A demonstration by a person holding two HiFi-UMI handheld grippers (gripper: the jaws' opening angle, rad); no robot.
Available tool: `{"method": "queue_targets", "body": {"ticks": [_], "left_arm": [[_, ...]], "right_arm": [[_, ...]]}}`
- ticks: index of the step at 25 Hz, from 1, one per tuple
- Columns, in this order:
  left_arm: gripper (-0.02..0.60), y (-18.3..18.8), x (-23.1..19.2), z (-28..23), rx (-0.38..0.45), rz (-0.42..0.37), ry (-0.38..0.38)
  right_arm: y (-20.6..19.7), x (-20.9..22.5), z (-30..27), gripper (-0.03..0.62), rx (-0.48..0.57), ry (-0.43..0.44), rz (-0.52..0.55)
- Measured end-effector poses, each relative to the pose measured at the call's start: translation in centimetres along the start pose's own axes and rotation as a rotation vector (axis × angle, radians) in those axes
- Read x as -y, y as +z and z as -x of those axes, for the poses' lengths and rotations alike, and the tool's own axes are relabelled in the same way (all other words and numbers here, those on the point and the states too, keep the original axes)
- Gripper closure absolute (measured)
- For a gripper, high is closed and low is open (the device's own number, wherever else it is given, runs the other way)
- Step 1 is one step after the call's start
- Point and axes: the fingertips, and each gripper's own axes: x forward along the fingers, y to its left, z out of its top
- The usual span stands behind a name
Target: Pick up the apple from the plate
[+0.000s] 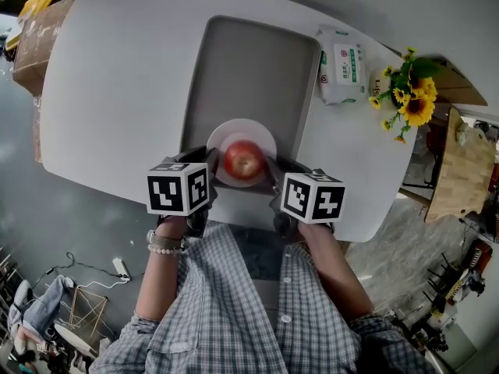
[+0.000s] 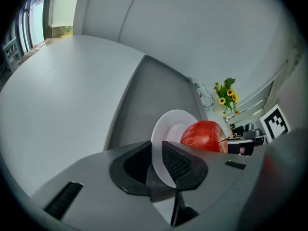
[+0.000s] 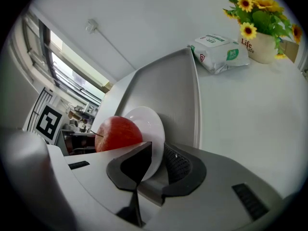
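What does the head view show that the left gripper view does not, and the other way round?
Only the head view shows the person's checked shirt, the beaded wristband and the cardboard box. Only the left gripper view shows the left gripper from close, with its jaws closed on the rim of the white plate, and a bright window. Both show the red apple on the plate, the grey tray and the sunflowers.

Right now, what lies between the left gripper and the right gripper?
The white plate carrying the red apple; left gripper and right gripper each clasp its rim, seen in head view.
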Motion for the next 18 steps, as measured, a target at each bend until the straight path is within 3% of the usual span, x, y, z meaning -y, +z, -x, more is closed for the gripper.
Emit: {"method": "queue_targets", "body": {"ticks": [18], "left_arm": [[0.512,1.4,5.8,-0.2,-0.015,-0.092,-0.040]], "right_arm": [[1.0,2.8,4.9,0.514,0.095,-0.035,-0.072]]}}
